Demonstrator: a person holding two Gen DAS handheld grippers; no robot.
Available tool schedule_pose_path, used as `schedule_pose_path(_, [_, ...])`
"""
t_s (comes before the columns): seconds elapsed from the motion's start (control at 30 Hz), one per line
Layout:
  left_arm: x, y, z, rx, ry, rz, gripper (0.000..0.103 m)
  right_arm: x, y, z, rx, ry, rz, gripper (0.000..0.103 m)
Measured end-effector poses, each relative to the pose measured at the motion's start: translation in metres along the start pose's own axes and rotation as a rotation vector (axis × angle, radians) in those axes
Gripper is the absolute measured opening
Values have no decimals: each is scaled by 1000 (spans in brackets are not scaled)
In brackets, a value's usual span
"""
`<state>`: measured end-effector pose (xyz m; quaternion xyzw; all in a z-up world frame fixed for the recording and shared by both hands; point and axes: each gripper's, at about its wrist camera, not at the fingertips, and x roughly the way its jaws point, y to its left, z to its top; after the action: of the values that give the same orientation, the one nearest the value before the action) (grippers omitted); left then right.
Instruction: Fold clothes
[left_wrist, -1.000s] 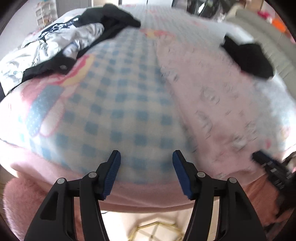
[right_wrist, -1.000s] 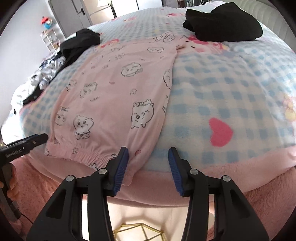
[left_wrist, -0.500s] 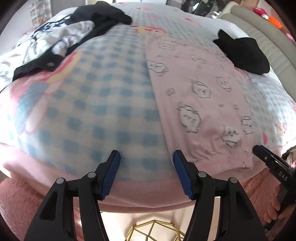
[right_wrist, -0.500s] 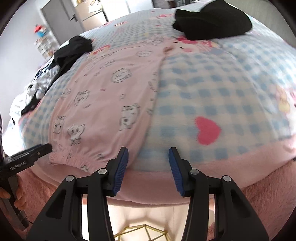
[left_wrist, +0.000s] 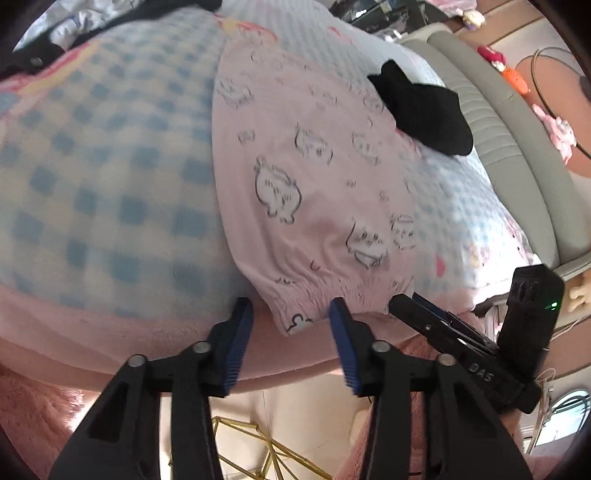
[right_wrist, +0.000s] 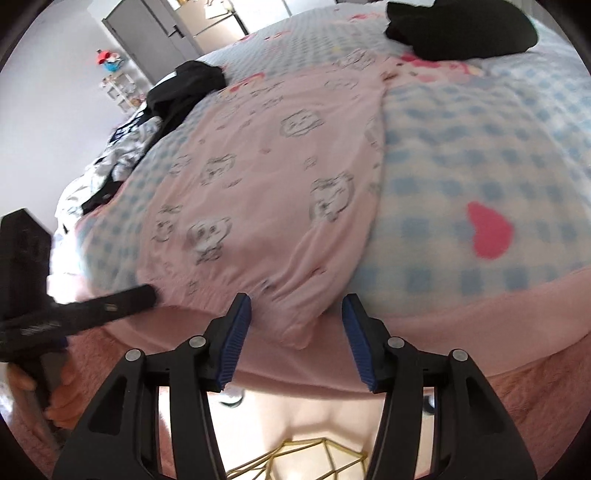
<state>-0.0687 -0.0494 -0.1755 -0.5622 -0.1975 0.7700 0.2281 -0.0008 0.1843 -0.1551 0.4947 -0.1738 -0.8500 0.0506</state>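
- The pink pyjama trousers (right_wrist: 280, 192) are lying lengthwise down the middle of the bed (right_wrist: 480, 325), their waistband (left_wrist: 314, 295) reaching its near edge.
- Bare checked blanket (left_wrist: 103, 177) is lying open on both sides of them.
- A black garment (left_wrist: 424, 107) is sitting at the trousers' far end, towards the bed's right side, touching them.
- A heap of black and white clothes (right_wrist: 155, 122) is crowding the far left corner.
- Below the near edge, a gold wire frame (right_wrist: 314, 458) is standing on the floor.

Left gripper (left_wrist: 291, 325) now narrower, astride pink pajama (left_wrist: 314, 206) hem corner; right gripper (right_wrist: 295, 325) wider.
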Motion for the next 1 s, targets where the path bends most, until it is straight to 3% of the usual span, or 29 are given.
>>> schedule_pose_path(0.17, [6,10,-3,-58,-12,-39,34,5,-6,-1,46,21,61,39])
schedule_pose_path(0.27, [6,11,-4,-72,-23,-49,35,6,-6,-1,58,24,64,37])
schedule_pose_path(0.53, [20,14,3,-122,-7,-80,45,16,10,1,5,34,-45,43])
schedule_pose_path(0.67, [23,13,0,-126,-14,-71,46,18,8,1,10,37,-37,43])
schedule_pose_path(0.83, [22,9,-4,-117,-31,-73,32,18,8,0,7,38,-30,41])
schedule_pose_path(0.87, [21,10,-4,-123,-35,-81,31,17,7,-1,6,39,-20,36])
schedule_pose_path(1.0, [22,14,-4,-133,-42,-100,29,15,4,0,2,40,-5,34])
